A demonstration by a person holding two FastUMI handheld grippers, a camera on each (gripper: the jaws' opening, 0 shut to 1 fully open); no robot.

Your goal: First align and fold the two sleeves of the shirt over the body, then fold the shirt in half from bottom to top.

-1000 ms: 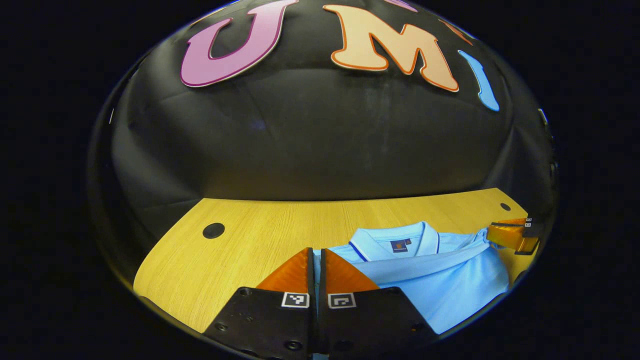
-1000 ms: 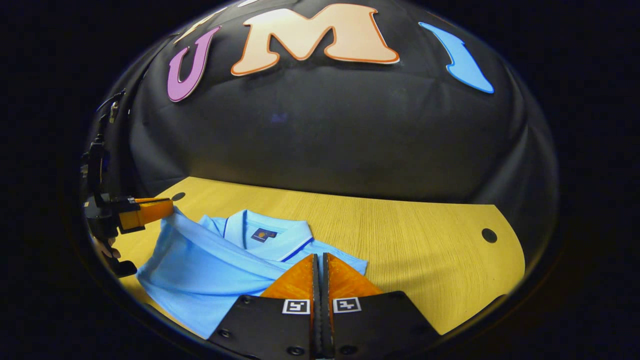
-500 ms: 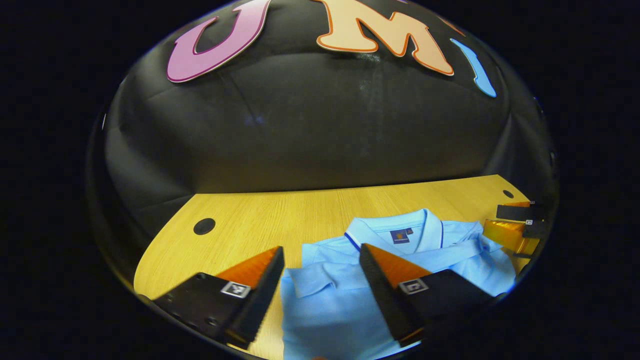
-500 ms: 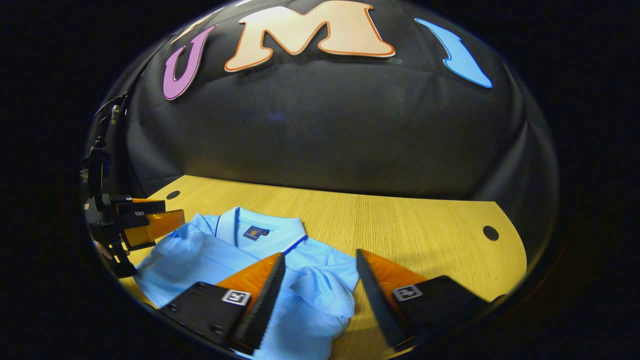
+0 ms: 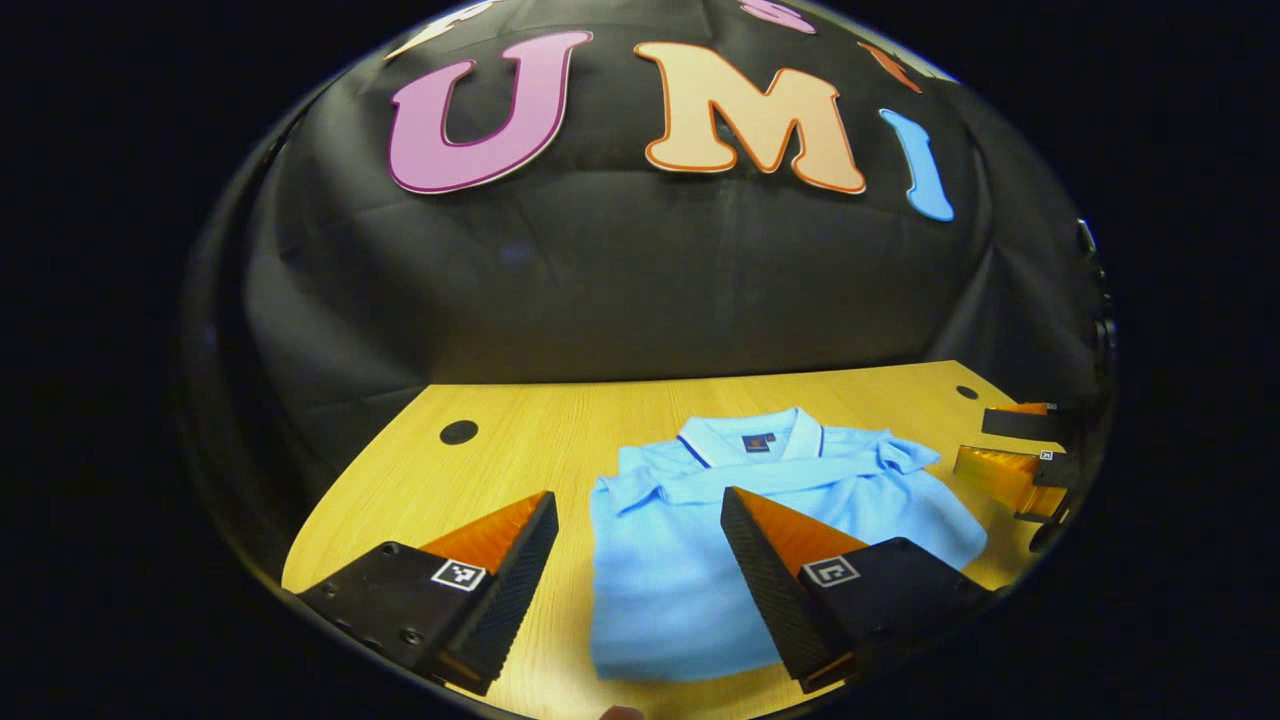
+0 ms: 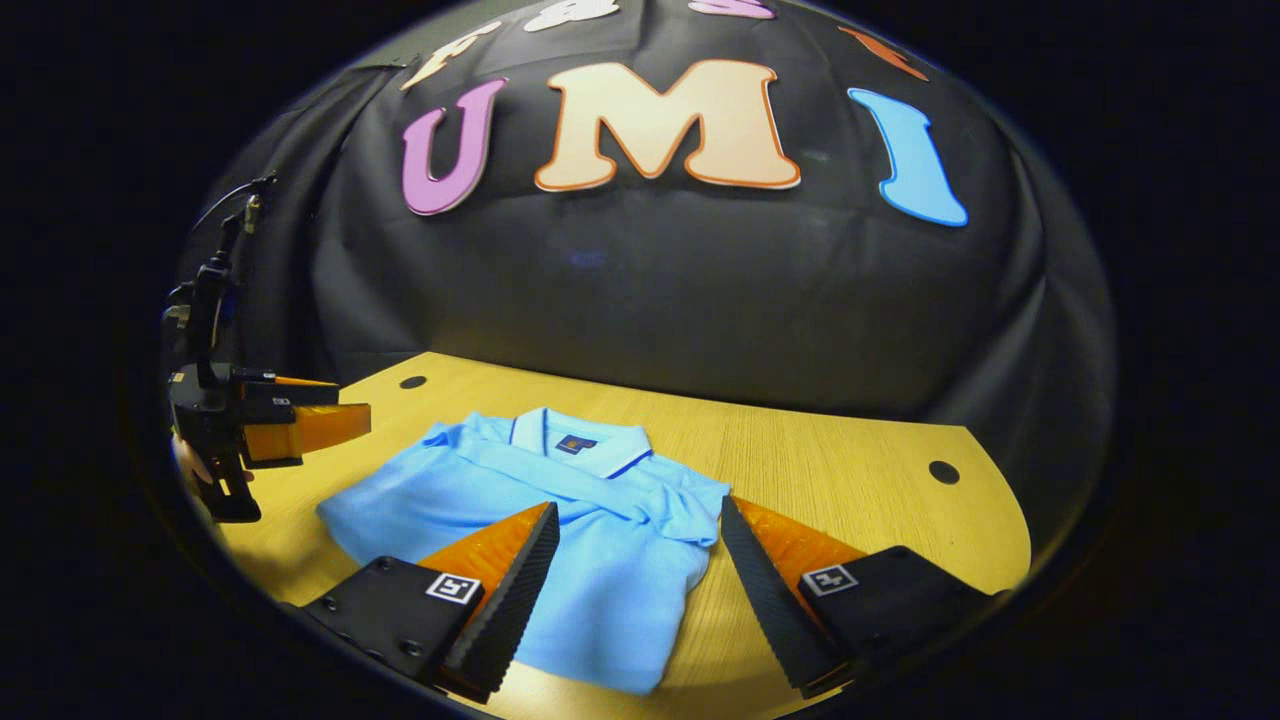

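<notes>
In the left gripper view, the left gripper [image 5: 638, 520] hangs above the pale wood-grain surface [image 5: 520, 450] with its two wedge-shaped fingers spread wide and nothing between them; the finger [image 5: 515, 570] at 7 o'clock shows a ribbed, saw-toothed inner face and a small square marker on its flat block, and its partner at 5 o'clock is built the same. Between and beyond them lies the light blue shirt [image 5: 700, 560], a soft knit polo with a dark-edged collar [image 5: 750, 440] at its far end and both short sleeves crossed over the chest as a smooth band, the body a rounded rectangle flat on the surface. A round dark hole [image 5: 459, 432] marks the surface at 9 o'clock, and at 3 o'clock the right gripper [image 5: 1015, 450] shows sideways, fingers apart, just off the shirt's edge. In the right gripper view, the left gripper [image 6: 300, 420] stands at 9 o'clock beside the shirt [image 6: 590, 590], fingers parted, with a hand [image 6: 195, 470] partly visible behind it. The right gripper [image 6: 640, 520] hovers with its serrated fingers spread wide over the shirt's near right part, holding nothing; the collar [image 6: 580, 450] points to 12 o'clock.
</notes>
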